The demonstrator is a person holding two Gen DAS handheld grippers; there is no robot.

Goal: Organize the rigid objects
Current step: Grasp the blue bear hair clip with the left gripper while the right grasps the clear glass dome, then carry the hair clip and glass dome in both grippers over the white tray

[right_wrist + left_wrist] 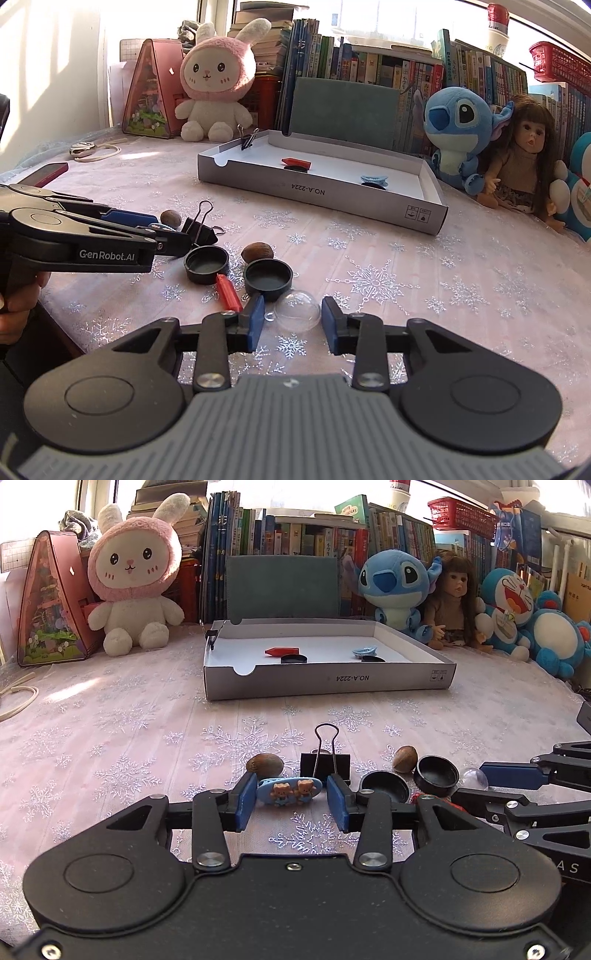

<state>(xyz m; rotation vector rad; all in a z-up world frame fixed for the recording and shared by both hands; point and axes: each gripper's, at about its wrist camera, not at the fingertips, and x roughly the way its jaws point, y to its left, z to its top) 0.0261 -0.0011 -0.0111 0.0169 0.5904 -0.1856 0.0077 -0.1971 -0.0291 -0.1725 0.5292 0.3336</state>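
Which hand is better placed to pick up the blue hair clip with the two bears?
Left. The left gripper already has its fingers either side of the blue plastic hair clip with two bears. The right gripper sits at the clear plastic dome, further off.

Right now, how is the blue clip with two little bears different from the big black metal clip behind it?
The blue oval plastic hair clip with two bears lies flat between the fingers of the left hand-held gripper; the black metal binder clip sits free just behind it. The hair clip is rounded and decorated; the binder clip is plain and boxy with wire handles, one sticking up. Both are still on the tablecloth, outside the white cardboard box.
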